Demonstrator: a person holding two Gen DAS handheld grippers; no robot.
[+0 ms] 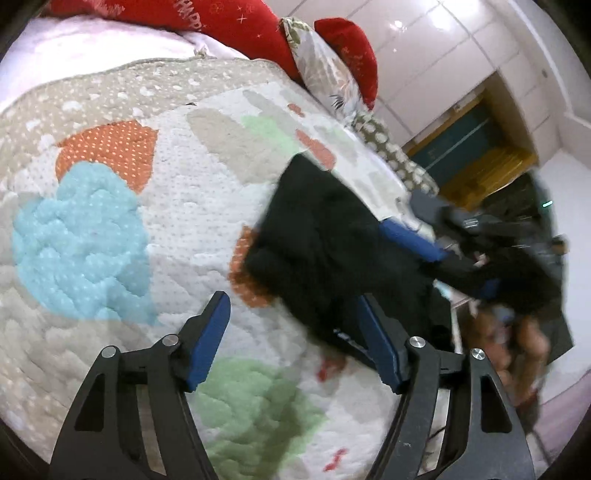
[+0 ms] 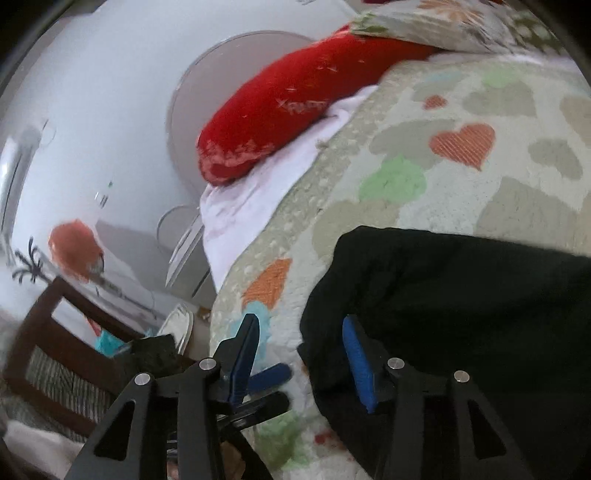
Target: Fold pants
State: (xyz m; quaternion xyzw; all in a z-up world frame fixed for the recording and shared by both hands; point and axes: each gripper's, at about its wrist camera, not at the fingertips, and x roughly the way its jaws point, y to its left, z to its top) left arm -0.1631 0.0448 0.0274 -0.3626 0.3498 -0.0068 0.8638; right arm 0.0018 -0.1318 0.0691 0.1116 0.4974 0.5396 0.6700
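Black pants [image 1: 325, 236] lie in a folded bundle on the patterned quilt [image 1: 184, 206]. My left gripper [image 1: 291, 314] is open and empty, its right finger at the bundle's near edge. In the left wrist view the right gripper [image 1: 458, 254] reaches over the far right side of the pants, blurred. In the right wrist view the pants [image 2: 461, 306] fill the lower right. My right gripper [image 2: 301, 326] is open, its right finger against the bundle's left edge. The left gripper's blue fingers [image 2: 266, 380] show below it.
Red pillows [image 1: 236, 22] and a floral pillow [image 1: 325, 62] lie at the head of the bed; the red pillow [image 2: 295, 107] also shows in the right wrist view. A wooden chair [image 2: 62, 343] stands beside the bed. A white wardrobe [image 1: 443, 55] stands beyond.
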